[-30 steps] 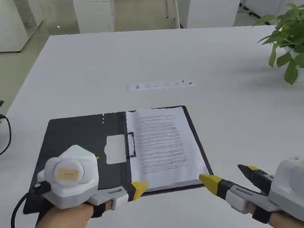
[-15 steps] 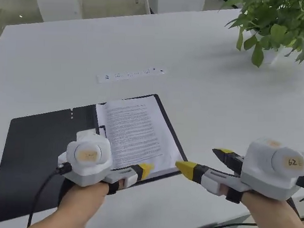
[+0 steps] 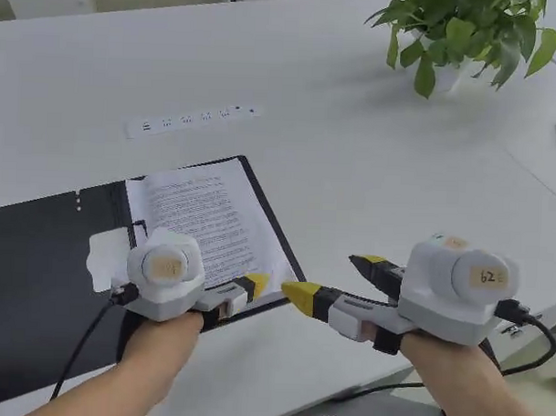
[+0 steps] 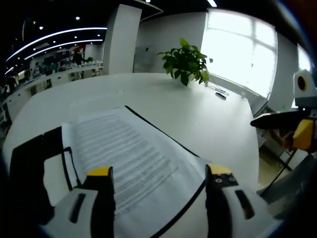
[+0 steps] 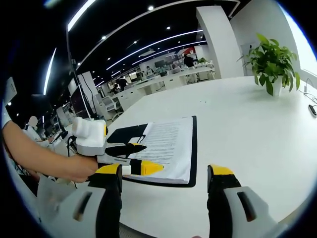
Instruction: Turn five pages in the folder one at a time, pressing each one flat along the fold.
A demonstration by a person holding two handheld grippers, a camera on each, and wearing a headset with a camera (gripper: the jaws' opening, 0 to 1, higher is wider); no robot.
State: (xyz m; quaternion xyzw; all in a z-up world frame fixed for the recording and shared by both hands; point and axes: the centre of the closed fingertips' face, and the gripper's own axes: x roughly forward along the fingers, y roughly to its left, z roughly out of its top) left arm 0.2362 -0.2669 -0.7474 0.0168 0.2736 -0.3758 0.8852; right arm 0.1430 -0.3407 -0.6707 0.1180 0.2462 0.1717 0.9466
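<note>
The open folder (image 3: 38, 264) lies on the white table, black cover on the left, a stack of printed pages (image 3: 204, 219) on the right. My left gripper (image 3: 245, 289) is open and hovers over the pages' near edge, close to the lower right corner. In the left gripper view its jaws (image 4: 159, 172) stand wide apart above the printed pages (image 4: 129, 148). My right gripper (image 3: 333, 278) is open just off the folder's lower right corner, with nothing in it. The right gripper view shows the folder (image 5: 171, 141) and the left gripper (image 5: 143, 157) ahead of its own open jaws (image 5: 166, 171).
A white power strip (image 3: 190, 120) is set into the table beyond the folder. A potted plant (image 3: 458, 32) stands at the far right. A black cable (image 3: 529, 345) trails from the right gripper near the table's front edge.
The head camera has swung to the right. My left gripper has moved right along the pages' near edge toward the lower right corner. The right gripper stays beside that corner.
</note>
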